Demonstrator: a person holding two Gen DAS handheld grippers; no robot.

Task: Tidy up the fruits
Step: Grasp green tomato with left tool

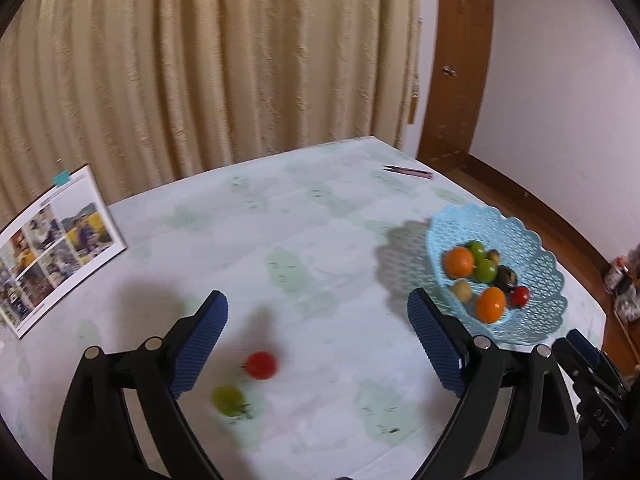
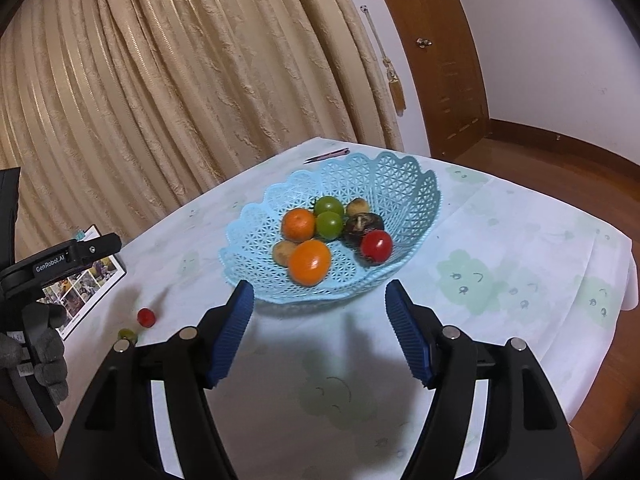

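A light blue lattice basket (image 1: 532, 236) (image 2: 404, 176) stands on the table and holds two oranges (image 2: 310, 262), two green tomatoes (image 2: 329, 224), a red tomato (image 2: 377, 245), a dark fruit and small brown ones. A loose red tomato (image 1: 261, 365) (image 2: 145, 317) and a loose green tomato (image 1: 229, 400) (image 2: 127, 335) lie on the cloth. My left gripper (image 1: 318, 312) is open and empty above the cloth, the loose tomatoes near its left finger. My right gripper (image 2: 320, 300) is open and empty just in front of the basket.
A photo booklet (image 1: 52, 248) lies at the table's left. A pink pen (image 1: 408, 171) lies near the far edge. Curtains hang behind the table; a wooden door and floor are at right. The table's right edge drops off beside the basket.
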